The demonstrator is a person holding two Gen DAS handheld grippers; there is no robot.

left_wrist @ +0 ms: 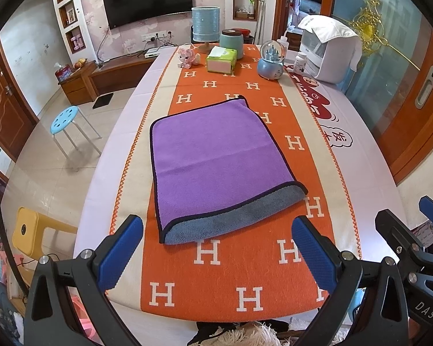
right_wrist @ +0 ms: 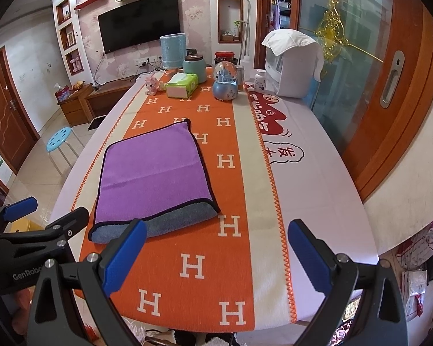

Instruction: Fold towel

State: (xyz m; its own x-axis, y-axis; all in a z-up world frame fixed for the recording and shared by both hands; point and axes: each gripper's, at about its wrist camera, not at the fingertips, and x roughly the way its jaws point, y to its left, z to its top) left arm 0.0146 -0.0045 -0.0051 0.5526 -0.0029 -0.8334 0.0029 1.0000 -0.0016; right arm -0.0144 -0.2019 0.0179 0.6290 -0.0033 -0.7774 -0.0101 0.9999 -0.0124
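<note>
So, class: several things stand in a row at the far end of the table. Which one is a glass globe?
The blue snow globe, right of the green tissue pack: a clear dome over a tiny castle. The teal jar and pink toy are opaque.

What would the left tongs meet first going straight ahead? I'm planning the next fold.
Probably the towel: its grey near edge lies dead ahead between the open left tongs, with only bare orange runner before it. Height above the table is unclear.

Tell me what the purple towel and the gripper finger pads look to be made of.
Towel: soft plush fabric, probably microfiber; matte fuzzy nap, grey underside, dark stitched edging. Left gripper and right gripper pads: blue, finely dimpled, likely rubber or soft plastic, on black arms.
</note>
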